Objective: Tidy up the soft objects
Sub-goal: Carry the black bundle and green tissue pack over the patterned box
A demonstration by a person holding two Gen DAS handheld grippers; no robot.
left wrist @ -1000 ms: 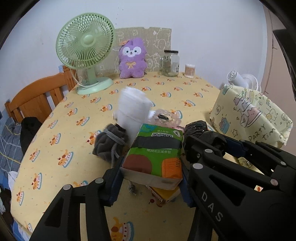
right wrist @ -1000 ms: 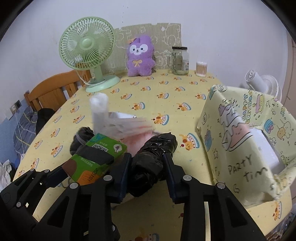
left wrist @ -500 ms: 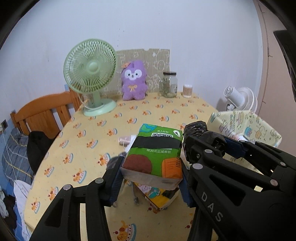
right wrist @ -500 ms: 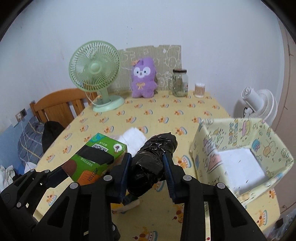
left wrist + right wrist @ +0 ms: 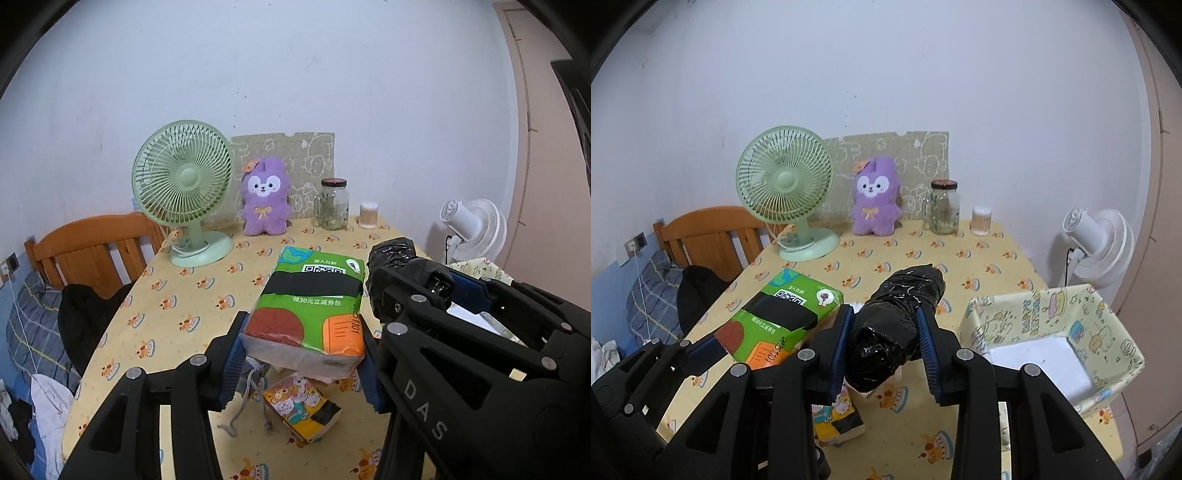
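Observation:
My left gripper (image 5: 301, 350) is shut on a green tissue pack (image 5: 314, 306) and holds it high above the yellow table (image 5: 173, 295). The pack also shows in the right wrist view (image 5: 779, 317). My right gripper (image 5: 884, 345) is shut on a black plastic-wrapped roll (image 5: 897, 325), also lifted; the roll shows in the left wrist view (image 5: 393, 254). A yellow patterned fabric box (image 5: 1108, 321) with a white bottom stands on the table to the right. A cartoon tissue pack (image 5: 301, 410) lies on the table below the grippers, next to a grey drawstring pouch (image 5: 251, 384).
At the table's back stand a green fan (image 5: 785, 188), a purple plush toy (image 5: 875, 197), a glass jar (image 5: 943, 206) and a cotton-swab cup (image 5: 981, 220). A wooden chair (image 5: 709, 236) is at the left, a white fan (image 5: 1097, 243) beyond the right edge.
Both grippers have risen well above the table with their loads. The white roll and the items on the table have dropped low or out of view.

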